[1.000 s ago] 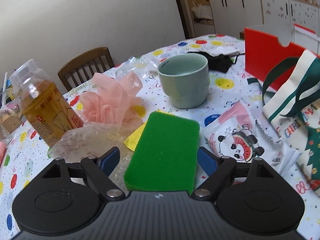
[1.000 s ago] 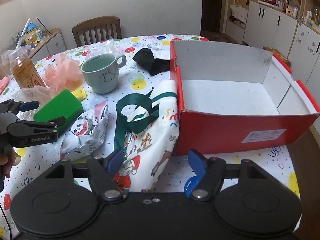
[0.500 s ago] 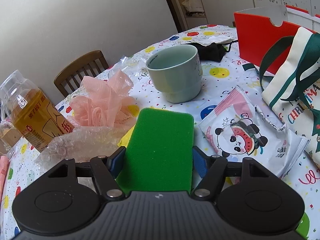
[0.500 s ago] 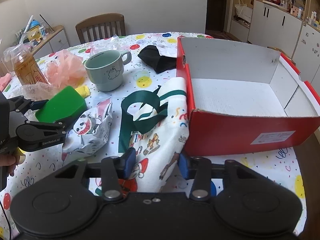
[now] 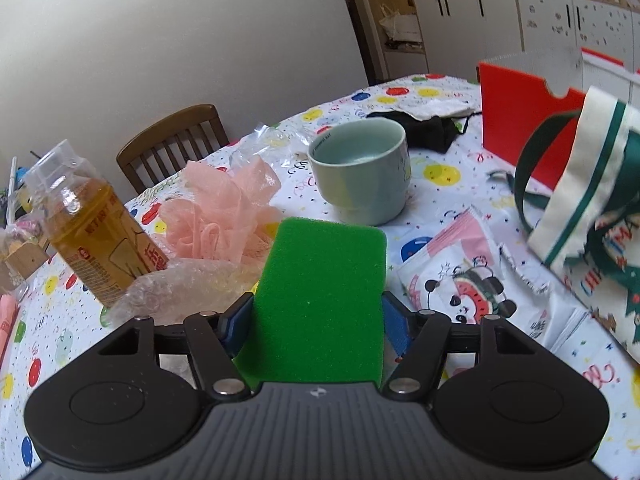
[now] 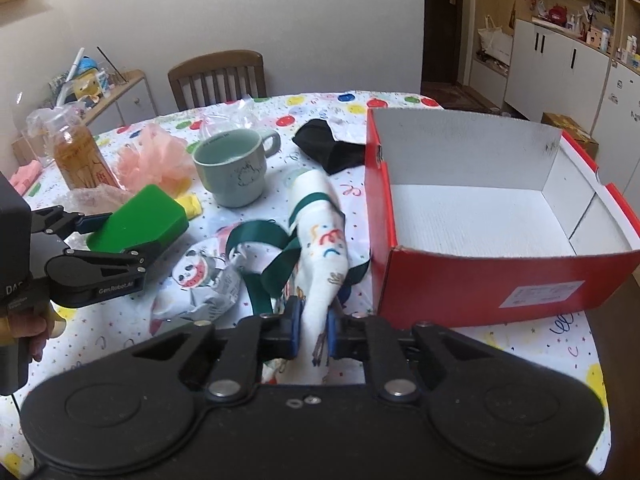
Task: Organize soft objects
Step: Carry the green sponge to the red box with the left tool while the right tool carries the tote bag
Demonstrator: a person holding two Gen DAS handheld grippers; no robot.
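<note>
My left gripper is shut on a green sponge and holds it above the table; it also shows in the right wrist view. My right gripper is shut on a white Christmas tote bag with green straps and lifts its near edge; the bag shows at the right of the left wrist view. An open red shoebox with a white inside stands right of the bag. A pink mesh puff and a black cloth lie further back.
A pale green mug, a bottle of amber drink, crumpled bubble wrap and a panda snack packet sit on the confetti tablecloth. A wooden chair stands behind the table.
My left gripper closed on the green sponge and raised it. My right gripper closed on the tote bag and pulled its fabric up, bunching it.
</note>
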